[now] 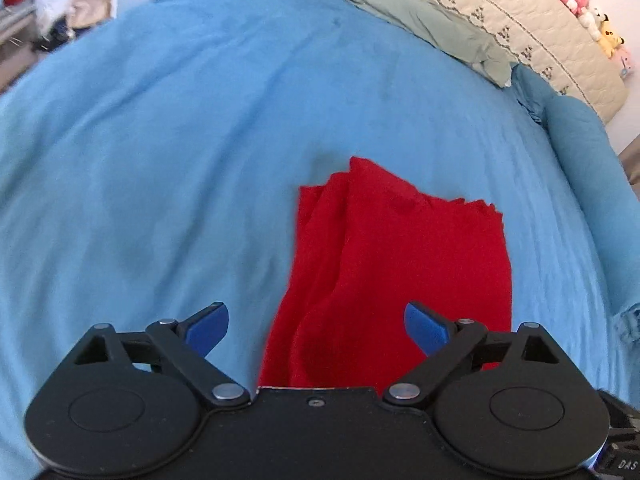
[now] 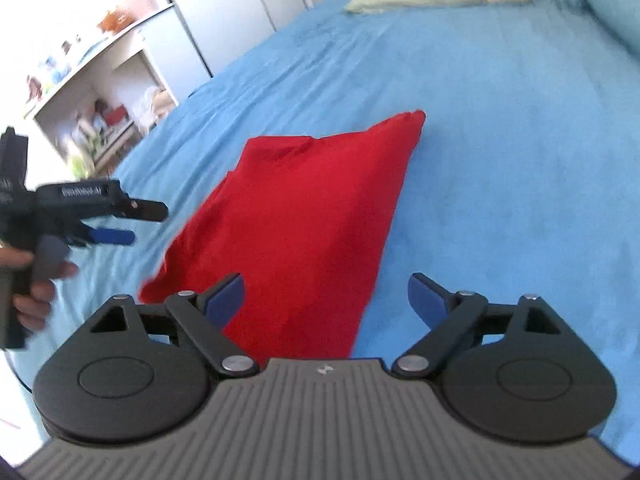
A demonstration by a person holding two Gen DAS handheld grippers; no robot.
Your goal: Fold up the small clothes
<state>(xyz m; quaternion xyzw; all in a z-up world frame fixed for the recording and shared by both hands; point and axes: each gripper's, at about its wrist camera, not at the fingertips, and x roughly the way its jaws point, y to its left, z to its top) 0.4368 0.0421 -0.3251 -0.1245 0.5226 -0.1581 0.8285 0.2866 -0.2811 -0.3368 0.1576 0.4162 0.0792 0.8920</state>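
Ahead of both hand-held grippers, apparently folded red garment (image 1: pixel 392 264)

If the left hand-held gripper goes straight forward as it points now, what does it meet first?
Most likely the red cloth, which lies directly ahead between the open fingers of the left hand-held gripper on the blue bedsheet; depth is uncertain.

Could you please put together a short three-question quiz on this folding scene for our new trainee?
1. True or false: the left gripper is clamped on the red garment.
2. What does the red garment lie on? A) a wooden table B) a blue bedsheet C) a tiled floor
3. Fill in: in the right wrist view, the right gripper has its jaws ____.

Key:
1. False; its jaws stand apart with the cloth showing between them, not pinched.
2. B
3. open
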